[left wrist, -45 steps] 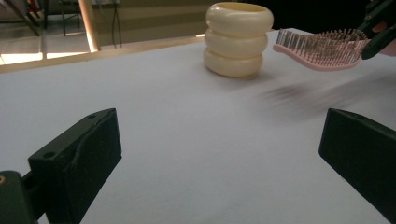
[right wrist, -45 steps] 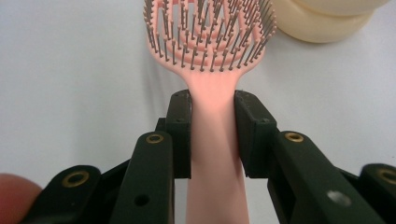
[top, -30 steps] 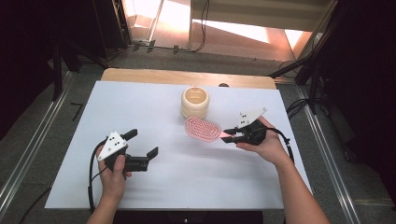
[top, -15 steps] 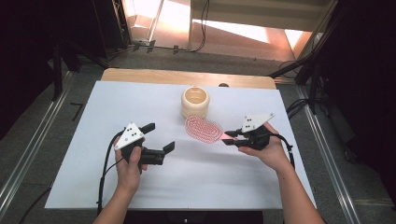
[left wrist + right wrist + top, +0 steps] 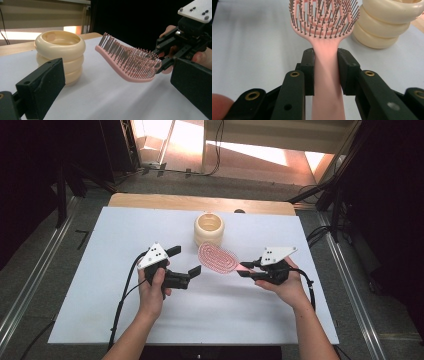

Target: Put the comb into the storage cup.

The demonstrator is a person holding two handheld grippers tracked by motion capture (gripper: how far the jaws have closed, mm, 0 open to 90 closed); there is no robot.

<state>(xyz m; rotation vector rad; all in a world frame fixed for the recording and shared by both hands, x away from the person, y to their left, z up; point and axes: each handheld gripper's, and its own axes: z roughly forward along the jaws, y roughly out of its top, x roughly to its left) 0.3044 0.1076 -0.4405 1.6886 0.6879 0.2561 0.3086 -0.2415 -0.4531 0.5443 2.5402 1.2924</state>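
**Hairbrush — handling notes**

Hairbrush (image 5: 218, 257) is held off the white table (image 5: 100, 270), just in front of the cream ringed pot (image 5: 209, 228). Likely light, stiff plastic; bristles flexible — avoid them. Right gripper (image 5: 325, 62) clamps the smooth handle, probably the best hold. Left gripper (image 5: 186, 261) stands wide open, empty, nearby.

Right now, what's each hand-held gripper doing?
Left hand-held gripper: open, holding nothing.
Right hand-held gripper: closed on the pink hairbrush by its handle.
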